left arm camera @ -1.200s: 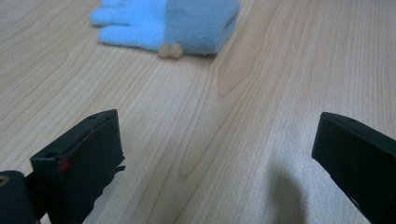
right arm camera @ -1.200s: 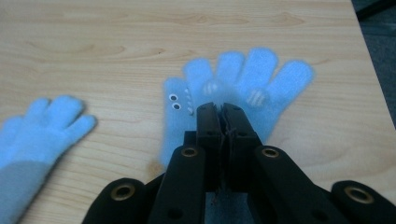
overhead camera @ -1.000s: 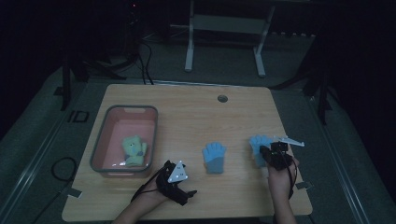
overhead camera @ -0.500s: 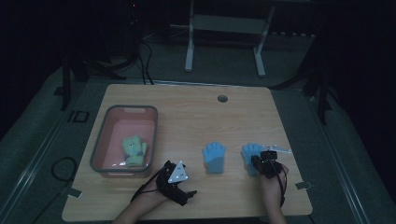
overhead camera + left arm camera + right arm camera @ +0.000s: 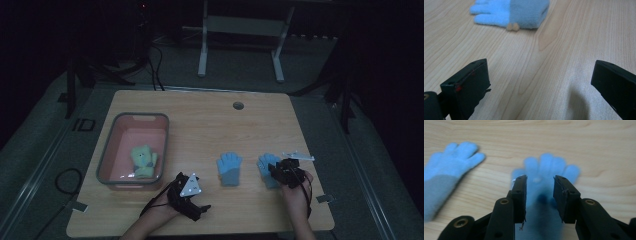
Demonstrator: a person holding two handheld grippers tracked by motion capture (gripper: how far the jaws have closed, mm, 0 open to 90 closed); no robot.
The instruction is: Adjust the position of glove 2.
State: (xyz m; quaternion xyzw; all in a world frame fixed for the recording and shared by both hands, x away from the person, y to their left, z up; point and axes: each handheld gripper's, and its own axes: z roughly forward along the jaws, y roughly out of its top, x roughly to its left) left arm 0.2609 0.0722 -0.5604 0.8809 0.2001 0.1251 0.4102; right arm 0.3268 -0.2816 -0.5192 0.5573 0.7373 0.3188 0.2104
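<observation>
Two light blue gloves lie side by side on the wooden table [image 5: 200, 120]. The left glove [image 5: 230, 169] [image 5: 446, 177] [image 5: 511, 11] has a grey cuff. The right glove [image 5: 266, 165] [image 5: 546, 170] lies flat under my right gripper [image 5: 277, 172] [image 5: 540, 187]. Its jaws have just been opening and now stand apart over the glove's palm, with the pads off the cloth. My left gripper [image 5: 196, 199] [image 5: 539, 82] rests near the front edge, jaws wide open over bare wood, pointing toward the left glove.
A pink bin [image 5: 107, 150] stands at the table's left with a green glove [image 5: 142, 160] inside. A round cable hole [image 5: 238, 105] sits near the far edge. A white frame [image 5: 240, 30] stands on the floor beyond the table.
The right gripper has brought the right blue glove leftward, nearer the other glove, and its jaws have parted off it. The left gripper has stayed still.
</observation>
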